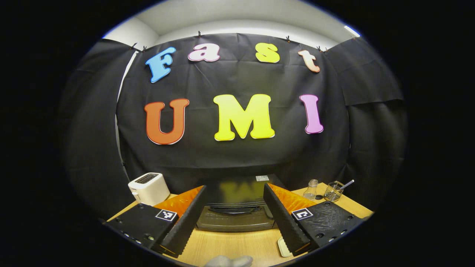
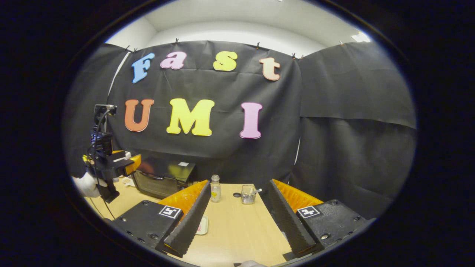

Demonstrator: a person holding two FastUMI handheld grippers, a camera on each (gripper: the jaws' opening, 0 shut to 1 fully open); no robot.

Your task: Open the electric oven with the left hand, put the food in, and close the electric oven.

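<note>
Your left gripper [image 1: 234, 215] hangs with its 2 fingers spread apart, facing the closed electric oven [image 1: 237, 207] at the table's [image 1: 237, 244] back. Your right gripper [image 2: 237, 218] is likewise spread wide, holding nothing, with the oven [image 2: 163, 178] well off to its left.

The left gripper view looks level across the table straight at the closed electric oven [image 1: 237, 207], which sits near, between and just beyond its spread jaws. The right gripper view faces the same wall from farther right, the oven [image 2: 163, 180] beyond its left jaw. Both share the small glass bottle [image 1: 311, 189] [image 2: 215, 188].
</note>
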